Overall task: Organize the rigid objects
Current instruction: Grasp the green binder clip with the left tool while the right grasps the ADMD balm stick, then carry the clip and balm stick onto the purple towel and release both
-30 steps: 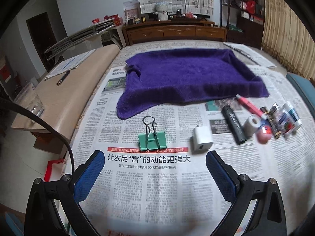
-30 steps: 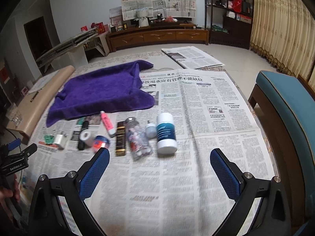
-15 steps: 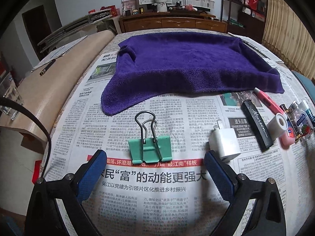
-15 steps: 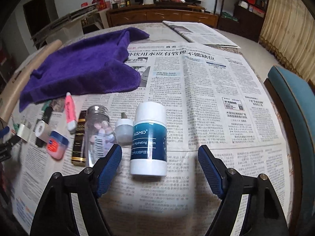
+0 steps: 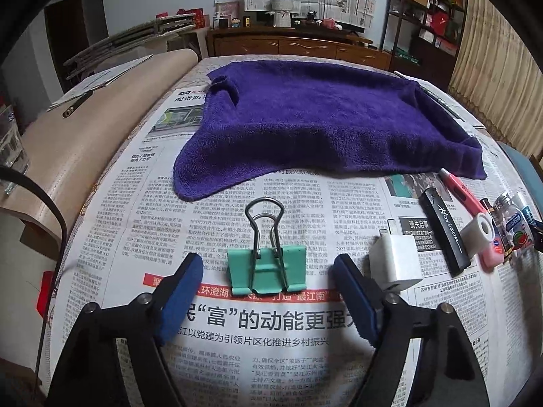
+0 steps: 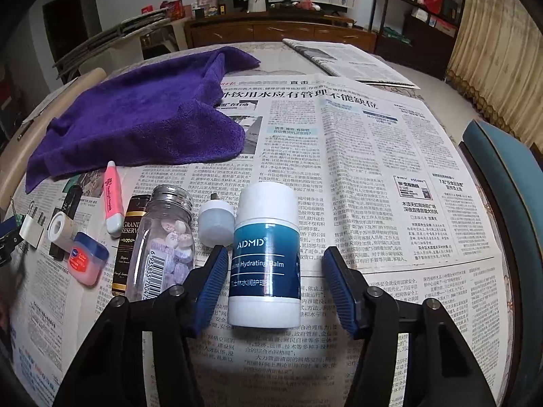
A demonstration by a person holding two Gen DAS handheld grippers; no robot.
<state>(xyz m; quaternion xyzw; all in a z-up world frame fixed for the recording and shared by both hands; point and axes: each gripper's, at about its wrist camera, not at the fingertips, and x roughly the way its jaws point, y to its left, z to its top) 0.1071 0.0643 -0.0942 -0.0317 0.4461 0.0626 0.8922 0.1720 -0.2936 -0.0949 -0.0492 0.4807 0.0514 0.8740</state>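
A green binder clip (image 5: pixel 267 271) lies on the newspaper between the open jaws of my left gripper (image 5: pixel 268 271), which is low over it and not touching. A white charger (image 5: pixel 395 261) lies just right of the right finger. My right gripper (image 6: pixel 275 264) is open around a white and blue balm bottle (image 6: pixel 266 254) lying on the paper; the left pad is close to it, the right pad stands apart. Left of it lie a small white bottle (image 6: pixel 216 220), a clear pill jar (image 6: pixel 166 244), a dark tube (image 6: pixel 127 237), a pink tube (image 6: pixel 111 200) and a pink tin (image 6: pixel 86 257).
A purple towel (image 5: pixel 322 122) is spread behind the objects and also shows in the right wrist view (image 6: pixel 135 122). A black lighter (image 5: pixel 444 234) and a tape roll (image 5: pixel 478 232) lie right of the charger. A tan bench (image 5: pixel 85 129) is left, a blue chair (image 6: pixel 505 183) right.
Both grippers have moved forward and down. The left one now brackets the binder clip and the right one brackets the balm bottle. Both jaws have narrowed somewhat.
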